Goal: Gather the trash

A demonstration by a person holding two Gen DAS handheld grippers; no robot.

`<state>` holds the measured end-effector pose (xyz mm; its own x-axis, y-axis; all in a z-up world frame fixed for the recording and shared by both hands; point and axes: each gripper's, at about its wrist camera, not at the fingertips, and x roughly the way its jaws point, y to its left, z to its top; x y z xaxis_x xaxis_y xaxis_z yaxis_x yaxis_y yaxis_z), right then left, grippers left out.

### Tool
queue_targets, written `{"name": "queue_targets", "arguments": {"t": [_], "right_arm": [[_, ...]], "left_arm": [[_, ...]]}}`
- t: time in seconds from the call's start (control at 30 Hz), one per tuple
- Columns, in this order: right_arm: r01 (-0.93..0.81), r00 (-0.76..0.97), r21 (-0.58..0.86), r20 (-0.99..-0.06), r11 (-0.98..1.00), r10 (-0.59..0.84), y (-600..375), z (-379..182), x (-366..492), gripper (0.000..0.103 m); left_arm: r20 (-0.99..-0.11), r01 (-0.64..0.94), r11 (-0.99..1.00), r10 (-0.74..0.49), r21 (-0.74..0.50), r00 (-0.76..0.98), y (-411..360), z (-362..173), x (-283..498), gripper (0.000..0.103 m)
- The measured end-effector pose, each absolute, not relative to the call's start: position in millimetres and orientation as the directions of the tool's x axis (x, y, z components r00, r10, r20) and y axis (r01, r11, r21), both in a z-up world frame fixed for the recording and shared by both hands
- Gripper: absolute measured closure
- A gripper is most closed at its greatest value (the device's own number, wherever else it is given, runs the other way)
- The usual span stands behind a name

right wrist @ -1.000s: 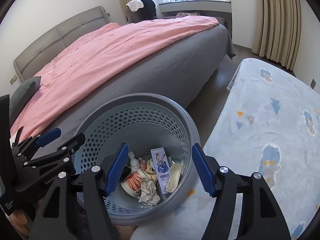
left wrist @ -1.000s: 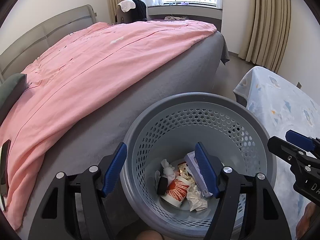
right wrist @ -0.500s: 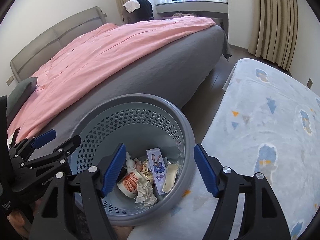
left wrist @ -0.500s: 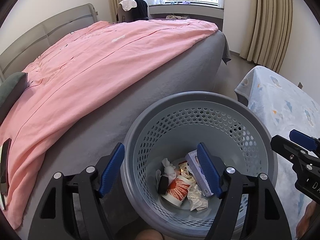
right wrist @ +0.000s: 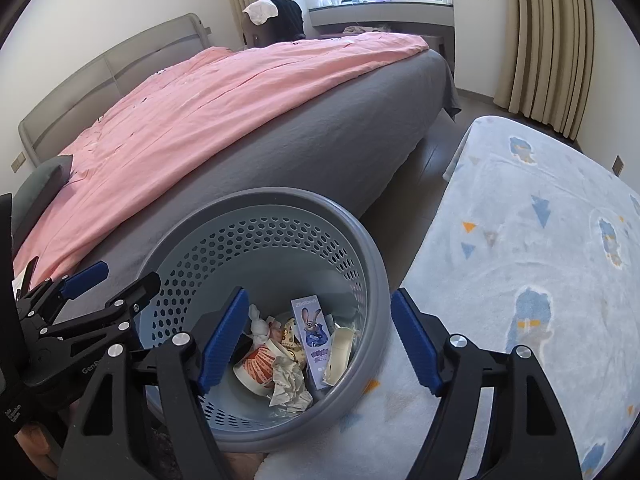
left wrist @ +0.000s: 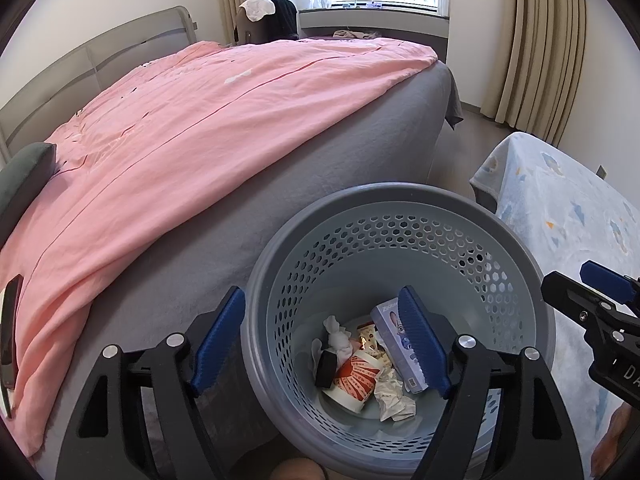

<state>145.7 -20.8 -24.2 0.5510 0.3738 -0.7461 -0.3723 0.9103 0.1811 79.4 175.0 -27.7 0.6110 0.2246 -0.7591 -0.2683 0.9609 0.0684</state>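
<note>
A grey perforated basket (left wrist: 400,216) stands on the floor against the bed. In it lie a red-patterned paper cup (left wrist: 354,376), crumpled tissues (left wrist: 394,396), and a carton with a cartoon rabbit (right wrist: 314,340). My left gripper (left wrist: 320,338) straddles the basket's left wall, one pad outside and one inside. Its jaws are opening and the pads stand off the wall. My right gripper (right wrist: 320,340) straddles the basket's right wall the same way, jaws opening, pads not pressing. Each gripper also shows at the edge of the other wrist view, the left gripper (right wrist: 112,280) and the right gripper (left wrist: 584,284).
The bed with a pink cover (left wrist: 180,128) and grey sheet fills the left. A dark phone (left wrist: 10,320) and a grey pillow (left wrist: 20,184) lie at its left edge. A pale blue patterned blanket (right wrist: 540,240) lies right of the basket. Curtains and a window are behind.
Both grippers' jaws have spread wider around the basket walls. The basket and its trash have stayed where they were.
</note>
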Motion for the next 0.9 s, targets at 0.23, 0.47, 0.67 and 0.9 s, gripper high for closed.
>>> {"name": "queue_targets", "arguments": {"t": [0.23,0.47,0.67,0.9], "right_arm": [[-0.368,0.551,0.168,-0.753,0.915,0.36,-20.3,-27.6,147.1,0.028],[-0.367,0.549,0.163,-0.757,0.916,0.355,-19.3,-29.9,146.6,0.026],[-0.367,0.548,0.163,-0.757,0.916,0.355,-19.3,-30.1,146.7,0.026],[-0.369,0.547,0.162,-0.759,0.915,0.354,-19.1,-31.7,146.6,0.026]], "left_arm": [[-0.758,-0.267,0.961,0.225,0.069,0.612,175.0,-27.6,79.0,0.027],[-0.758,-0.272,0.96,0.229,0.071,0.611,175.1,-26.5,78.7,0.024],[-0.759,-0.278,0.958,0.237,0.077,0.607,175.5,-27.1,78.2,0.024],[-0.758,-0.28,0.957,0.234,0.07,0.609,176.4,-26.5,77.8,0.024]]}}
